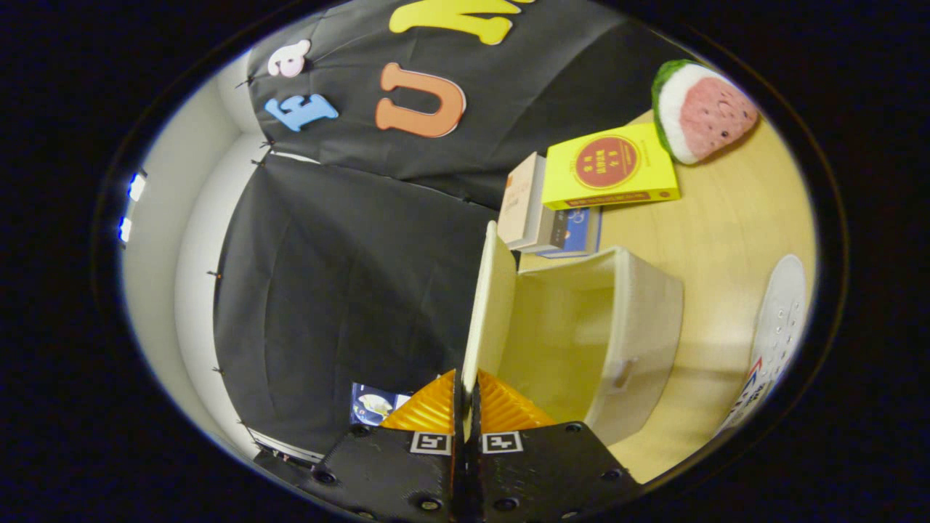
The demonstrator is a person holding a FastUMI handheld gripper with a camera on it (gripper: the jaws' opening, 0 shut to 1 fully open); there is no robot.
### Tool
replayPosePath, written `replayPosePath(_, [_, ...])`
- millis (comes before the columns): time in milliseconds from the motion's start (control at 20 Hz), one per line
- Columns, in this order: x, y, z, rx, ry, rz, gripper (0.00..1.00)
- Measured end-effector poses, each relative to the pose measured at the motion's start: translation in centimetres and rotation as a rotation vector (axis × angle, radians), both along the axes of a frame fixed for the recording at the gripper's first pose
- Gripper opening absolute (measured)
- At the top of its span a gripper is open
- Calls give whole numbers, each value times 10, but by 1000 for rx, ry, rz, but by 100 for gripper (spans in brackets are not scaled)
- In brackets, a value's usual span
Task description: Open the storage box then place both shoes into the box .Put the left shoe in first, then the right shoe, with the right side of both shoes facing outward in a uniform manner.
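Observation:
The view is rolled sideways. A cream fabric storage box (639, 319) stands on the wooden table with its inside bare. Its lid (488, 305) is swung up and seen edge-on, running straight out from my fingers. My gripper (466, 392) is shut on the lid's near edge, one finger (429, 410) on each face of it. A white shoe (781, 319) with perforations and a red and blue mark lies on the table beyond the box, partly cut off.
A yellow book (610, 167) rests on a stack of other books (541, 211) behind the box, and a watermelon-slice plush (701, 109) lies past them. The wooden table (726, 218) runs between box and books. Black cloth hangs on the lid's other side.

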State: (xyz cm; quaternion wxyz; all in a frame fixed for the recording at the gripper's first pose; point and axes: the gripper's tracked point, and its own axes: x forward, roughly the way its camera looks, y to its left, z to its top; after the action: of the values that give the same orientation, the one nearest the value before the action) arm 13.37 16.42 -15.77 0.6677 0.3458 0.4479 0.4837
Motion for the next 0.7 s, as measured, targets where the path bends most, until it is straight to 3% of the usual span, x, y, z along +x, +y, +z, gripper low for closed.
replayPosePath(250, [-3,72,48,-50,-49,31,1])
replayPosePath(500, [1,175,72,-166,-117,48,2])
replayPosePath(550, [4,197,70,-207,-145,47,12])
replayPosePath(600, [3,208,77,-218,-166,50,12])
replayPosePath(700, [6,226,83,-236,-183,43,27])
